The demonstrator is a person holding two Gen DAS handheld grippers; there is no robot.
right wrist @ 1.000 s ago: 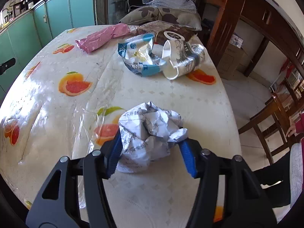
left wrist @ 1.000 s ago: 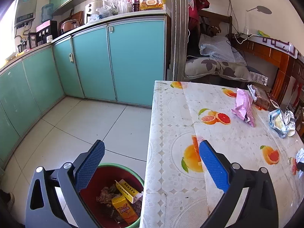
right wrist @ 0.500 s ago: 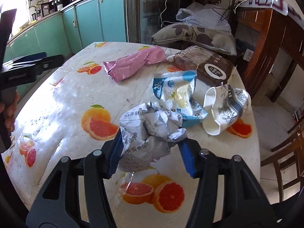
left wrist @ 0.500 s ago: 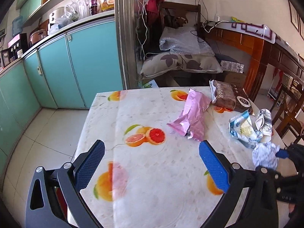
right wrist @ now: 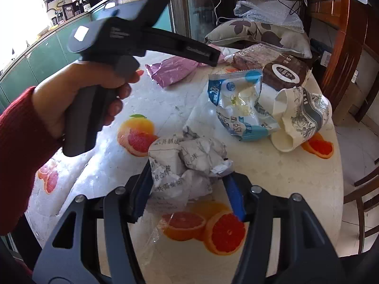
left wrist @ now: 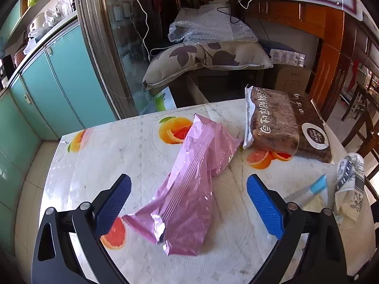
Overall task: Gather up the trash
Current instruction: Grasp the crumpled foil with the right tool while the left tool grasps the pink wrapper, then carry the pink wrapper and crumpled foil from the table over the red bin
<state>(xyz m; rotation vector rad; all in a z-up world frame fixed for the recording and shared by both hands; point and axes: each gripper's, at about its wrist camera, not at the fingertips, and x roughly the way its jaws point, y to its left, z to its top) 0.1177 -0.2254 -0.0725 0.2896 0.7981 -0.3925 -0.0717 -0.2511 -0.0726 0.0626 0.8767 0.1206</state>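
Trash lies scattered across our table (left wrist: 99, 156), and we hold a crumpled paper ball (right wrist: 187, 165) clamped in the right gripper (right wrist: 189, 189), just above the cloth near the table's near edge. Our left gripper (left wrist: 187, 203) hangs with its jaws wide apart, having just closed a little, astride the pink wrapper (left wrist: 189, 189), which lies slantwise across the middle of the table; the pads do not yet touch it. Beyond it, toward the far right corner, sit a brown pack (left wrist: 284, 127), a blue-and-white wrapper (right wrist: 239, 104) and a crushed paper cup (right wrist: 300, 116), the three close together, the cup lying on its side and, as far as we can see, empty. We see no bin in either view. We judge the thin, slippery wrapper the main risk: shut too high, the pads may skate over the film or pinch only a fold that slips out on the lift. The ball is gripped at its lower part, so a quick swing could shake it loose
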